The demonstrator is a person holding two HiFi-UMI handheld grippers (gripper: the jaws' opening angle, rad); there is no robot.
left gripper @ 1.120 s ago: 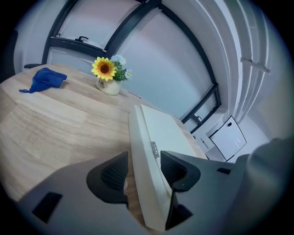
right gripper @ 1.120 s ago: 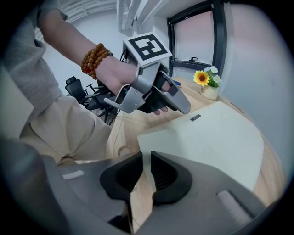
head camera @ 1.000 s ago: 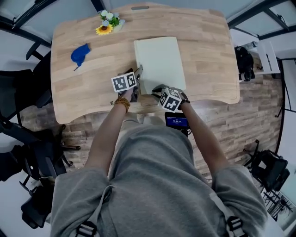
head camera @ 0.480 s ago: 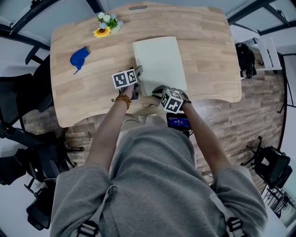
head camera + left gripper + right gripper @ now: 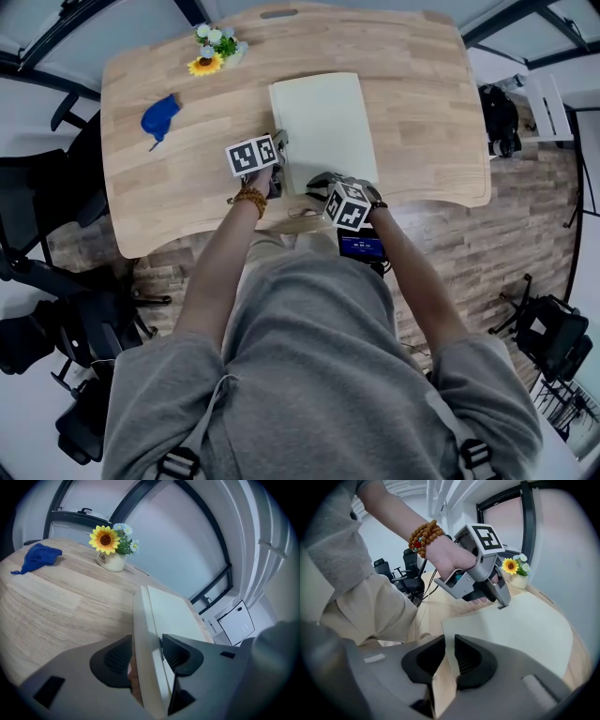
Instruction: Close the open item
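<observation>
A cream folder (image 5: pixel 323 127) lies flat at the centre of the wooden bench (image 5: pixel 187 192); the left gripper (image 5: pixel 146 657) has jaws that have just been closing, grasping its thick left edge; the right gripper (image 5: pixel 447 660) has its jaws clenched on the thin near corner; a sunflower pot (image 5: pixel 214 52) and a blue cloth (image 5: pixel 159 114) sit upper left.

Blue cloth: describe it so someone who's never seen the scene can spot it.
On the wooden table, look at its far left part, left of the cream folder and nearer the person than the flower pot. The blue cloth lies crumpled there, the only blue, soft thing on the table.
</observation>
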